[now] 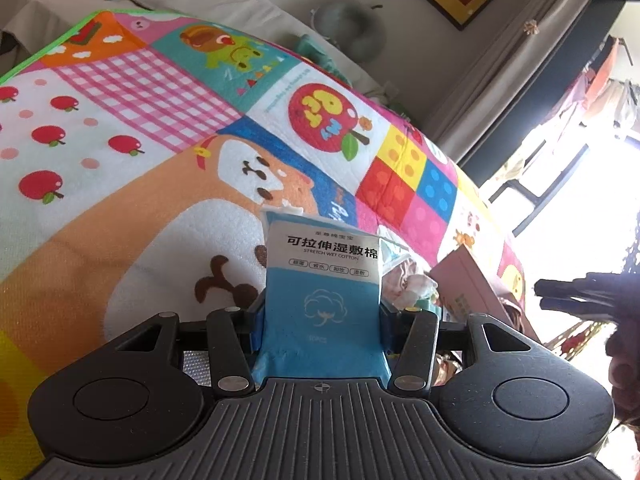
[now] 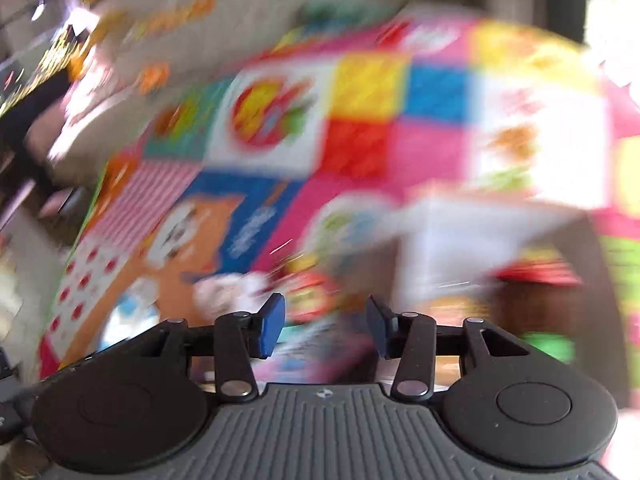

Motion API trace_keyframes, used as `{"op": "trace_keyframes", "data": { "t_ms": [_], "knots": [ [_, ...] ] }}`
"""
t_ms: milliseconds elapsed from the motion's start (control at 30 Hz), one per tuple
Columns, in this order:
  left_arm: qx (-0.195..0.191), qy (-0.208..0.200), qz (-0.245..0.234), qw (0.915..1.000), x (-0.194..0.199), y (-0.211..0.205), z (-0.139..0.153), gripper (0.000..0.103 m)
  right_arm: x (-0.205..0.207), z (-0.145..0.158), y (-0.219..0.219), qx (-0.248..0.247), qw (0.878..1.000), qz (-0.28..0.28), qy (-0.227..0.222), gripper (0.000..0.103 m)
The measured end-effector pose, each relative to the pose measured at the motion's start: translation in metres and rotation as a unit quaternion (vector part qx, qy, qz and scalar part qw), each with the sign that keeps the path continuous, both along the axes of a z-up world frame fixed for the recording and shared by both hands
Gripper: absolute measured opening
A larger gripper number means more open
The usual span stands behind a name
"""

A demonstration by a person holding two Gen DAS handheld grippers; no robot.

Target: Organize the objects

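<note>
A blue and white packet of wet cotton pads (image 1: 322,272) stands upright between the blue pads of my left gripper (image 1: 320,312), which is shut on it above a colourful play mat (image 1: 140,128). In the right wrist view, which is smeared by motion, my right gripper (image 2: 326,322) is open over the mat (image 2: 360,128). Nothing sits between its blue pads (image 2: 272,326). Blurred small packets (image 2: 308,300) lie beyond them. At the right edge of the left wrist view there is a black gripper part (image 1: 580,292) with a hand (image 1: 628,364).
A pink box (image 1: 468,280) and a heap of small packets (image 1: 412,284) lie on the mat just right of the held packet. A grey neck pillow (image 1: 352,24) sits beyond the mat's far edge. A blurred white box (image 2: 460,248) is ahead of the right gripper.
</note>
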State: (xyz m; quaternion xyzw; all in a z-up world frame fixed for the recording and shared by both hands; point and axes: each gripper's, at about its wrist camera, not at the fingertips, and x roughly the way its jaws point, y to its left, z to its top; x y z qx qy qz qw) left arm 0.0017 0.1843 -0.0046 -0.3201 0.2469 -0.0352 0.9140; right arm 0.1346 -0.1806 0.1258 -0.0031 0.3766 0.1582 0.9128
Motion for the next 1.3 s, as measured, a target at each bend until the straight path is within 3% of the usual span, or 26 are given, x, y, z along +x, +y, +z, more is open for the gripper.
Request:
{"op": "trace_keyframes", "data": {
  "t_ms": [67,167,300,400,433,500,600,667,733,867,933,1000,1100,1167,1233,1300],
  "knots": [
    [0.017,0.004,-0.008,0.9998,0.001,-0.005,0.003,0.055,-0.008,0.001,-0.049,-0.003,0.997,-0.073,-0.021,0.056],
    [0.041,0.018,-0.019,0.9988,0.004,-0.015,0.010,0.054,-0.005,-0.016,-0.113,0.013,0.986,-0.168,-0.009,0.057],
    [0.057,0.006,-0.045,0.9973,-0.002,-0.031,0.035,0.054,0.006,-0.046,-0.162,0.067,0.972,-0.224,0.010,0.057],
    [0.097,-0.004,-0.057,0.9936,-0.008,-0.048,0.060,0.054,0.007,-0.056,-0.165,0.137,0.971,-0.193,0.026,0.058],
    [0.109,-0.002,-0.060,0.9922,-0.009,-0.053,0.067,0.054,0.006,-0.057,-0.153,0.134,0.972,-0.190,0.021,0.066],
    [0.129,0.005,-0.066,0.9895,-0.009,-0.062,0.075,0.054,0.005,-0.057,-0.139,0.116,0.978,-0.175,0.012,0.071],
    [0.149,0.013,-0.078,0.9856,-0.009,-0.076,0.079,0.054,-0.007,-0.056,-0.127,0.108,0.983,-0.149,-0.001,0.071],
    [0.160,0.019,-0.084,0.9833,-0.011,-0.084,0.080,0.054,-0.031,-0.046,-0.118,0.071,0.986,-0.144,-0.034,0.071],
    [0.165,0.025,-0.089,0.9819,-0.014,-0.088,0.079,0.054,-0.063,-0.037,-0.098,0.035,0.992,-0.104,-0.060,0.075],
    [0.186,0.035,-0.101,0.9768,-0.014,-0.103,0.074,0.054,-0.119,-0.042,-0.051,0.012,1.000,0.007,-0.027,0.075],
    [0.193,0.038,-0.108,0.9746,-0.015,-0.112,0.072,0.054,-0.133,-0.056,-0.027,0.021,0.999,0.048,0.013,0.075],
    [0.191,0.039,-0.115,0.9741,-0.017,-0.118,0.071,0.054,-0.142,-0.070,-0.002,0.020,0.996,0.080,0.032,0.075],
    [0.199,0.037,-0.115,0.9725,-0.023,-0.125,0.071,0.054,-0.145,-0.086,0.029,-0.022,0.995,0.089,0.027,0.075],
    [0.197,0.039,-0.113,0.9732,-0.027,-0.127,0.072,0.054,-0.140,-0.093,0.033,-0.034,0.995,0.086,0.032,0.072],
    [0.194,0.038,-0.112,0.9739,-0.031,-0.129,0.074,0.054,-0.142,-0.090,0.030,-0.040,0.995,0.091,0.022,0.053],
    [0.190,0.035,-0.116,0.9744,-0.030,-0.133,0.078,0.054,-0.145,-0.084,0.014,-0.024,0.995,0.094,0.025,0.048]
  ]
}}
